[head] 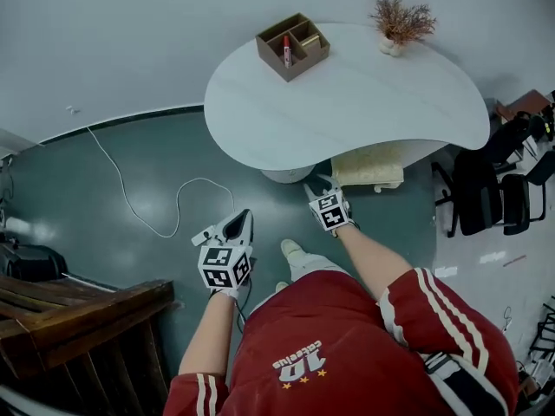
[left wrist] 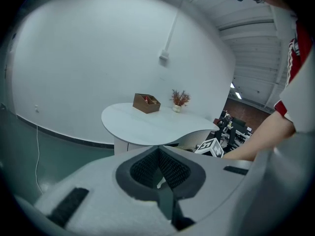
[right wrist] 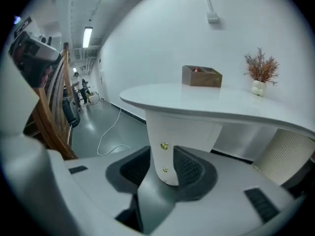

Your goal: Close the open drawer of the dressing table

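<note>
While both grippers are held out over the dark teal floor [head: 104,189], the white kidney-shaped dressing-table bench [head: 364,102] stands ahead of them against the pale wall. The person's red striped shirt [head: 321,345] fills the bottom of the head view. Under the near left part of the bench top is its white rounded pedestal [right wrist: 172,132], and a cream ribbed stool [head: 368,165] is tucked in just beside it. The drawer front on that pedestal looks flush with its curve. The left gripper [head: 243,219] is well apart from the bench, over the floor, with its jaws drawn together at the tips and nothing between them. The right gripper [head: 317,186] is near the bench's front edge, close to the pedestal and stool. Its jaws stand partly spread and pinch nothing; the pedestal shows through the gap beyond them, and whether they touch it cannot be told. On the bench's far side sit a brown wooden organiser box [head: 292,46] and, to its right, a small white vase of dried reddish sprigs [head: 401,22]. Small gold knobs [right wrist: 164,145] run down the pedestal's front.
</note>
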`<state>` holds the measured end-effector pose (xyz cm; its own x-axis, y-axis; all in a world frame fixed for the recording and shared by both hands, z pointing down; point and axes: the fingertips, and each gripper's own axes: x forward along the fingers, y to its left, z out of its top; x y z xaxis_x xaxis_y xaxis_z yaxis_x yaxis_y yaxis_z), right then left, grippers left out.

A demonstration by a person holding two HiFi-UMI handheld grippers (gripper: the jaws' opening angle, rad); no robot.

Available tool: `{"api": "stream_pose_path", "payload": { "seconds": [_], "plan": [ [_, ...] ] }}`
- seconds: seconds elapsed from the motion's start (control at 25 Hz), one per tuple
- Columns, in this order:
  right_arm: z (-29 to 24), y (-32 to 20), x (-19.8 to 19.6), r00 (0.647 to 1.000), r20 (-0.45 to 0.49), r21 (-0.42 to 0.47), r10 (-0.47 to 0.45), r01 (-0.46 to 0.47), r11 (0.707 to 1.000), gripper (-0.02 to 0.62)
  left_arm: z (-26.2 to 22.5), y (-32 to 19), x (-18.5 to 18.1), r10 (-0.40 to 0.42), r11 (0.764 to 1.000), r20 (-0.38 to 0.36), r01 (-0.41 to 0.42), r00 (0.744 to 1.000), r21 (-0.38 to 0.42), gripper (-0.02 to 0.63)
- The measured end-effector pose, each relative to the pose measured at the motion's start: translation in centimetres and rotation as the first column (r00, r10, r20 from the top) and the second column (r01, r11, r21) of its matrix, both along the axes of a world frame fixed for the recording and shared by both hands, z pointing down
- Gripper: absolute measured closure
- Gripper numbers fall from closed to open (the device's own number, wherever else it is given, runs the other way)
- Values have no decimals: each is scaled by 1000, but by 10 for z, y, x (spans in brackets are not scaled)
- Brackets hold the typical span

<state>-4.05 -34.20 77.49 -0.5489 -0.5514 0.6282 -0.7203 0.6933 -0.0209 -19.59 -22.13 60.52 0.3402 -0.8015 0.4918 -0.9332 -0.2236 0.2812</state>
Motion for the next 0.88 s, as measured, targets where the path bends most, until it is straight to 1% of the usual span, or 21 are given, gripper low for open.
{"api": "stream_pose_path", "payload": {
  "seconds": [0.12, 0.28, 0.4, 0.52, 0.68, 0.88],
  "plan": [
    [-28, 9, 9, 999, 36, 44, 31, -33, 998, 459, -11, 23, 5, 17, 1000, -9, -17, 1000, 17, 603],
    [-73, 18, 12, 994, 98, 97, 40, -50, 994, 453, -27, 41, 9, 25, 998, -27, -24, 999, 51, 603],
    [-109, 24, 13, 987, 152, 126, 46, -65, 990, 439, -44, 49, 11, 28, 996, -37, -25, 999, 87, 603],
    [-156, 31, 14, 978, 207, 185, 41, -80, 980, 425, -68, 58, 14, 42, 990, -34, -37, 999, 137, 603],
    [-224, 41, 18, 947, 317, 258, 52, -139, 956, 433, -99, 73, 19, 66, 974, -2, -64, 998, 218, 603],
    [-291, 69, 25, 896, 437, 268, 77, -212, 940, 419, -133, 97, 20, 107, 949, 31, -111, 994, 293, 603]
  ]
}}
